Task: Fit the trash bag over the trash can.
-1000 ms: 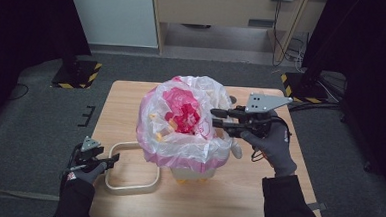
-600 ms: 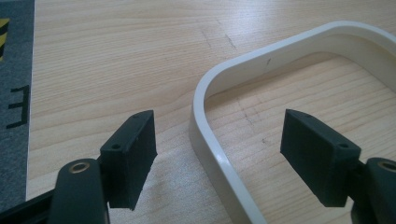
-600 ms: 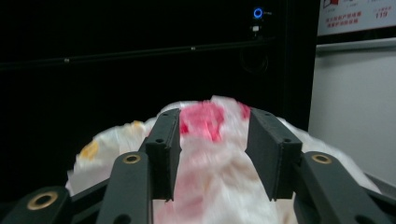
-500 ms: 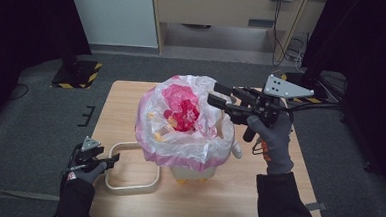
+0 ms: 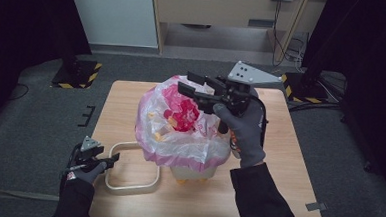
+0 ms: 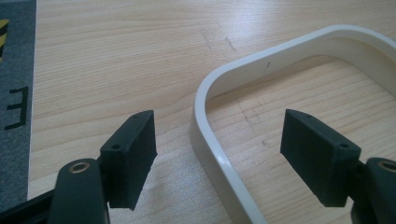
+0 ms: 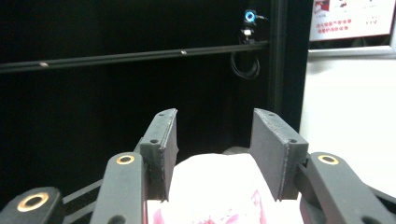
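A pink-and-white plastic bag [image 5: 180, 128] is draped over a pale bin [image 5: 192, 174] in the middle of the table. My right gripper [image 5: 186, 83] hovers above the bag's top, jaws pointing left and open. In the right gripper view the bag [image 7: 215, 186] bulges just below the gap between the open jaws of my right gripper [image 7: 215, 116], with nothing held. A white rounded ring [image 5: 129, 187] lies flat on the table at the front left. My left gripper [image 5: 112, 158] is open, with its jaws on either side of the ring's rim [image 6: 261, 58].
The wooden table [image 5: 288, 158] has bare surface to the right of the bin and at the back left. Dark curtains and stands surround it, and grey carpet lies beyond the left edge. A pale cabinet stands behind.
My right gripper has risen and shifted left, from beside the bag's right rim to above its top. The left gripper and the ring have not moved.
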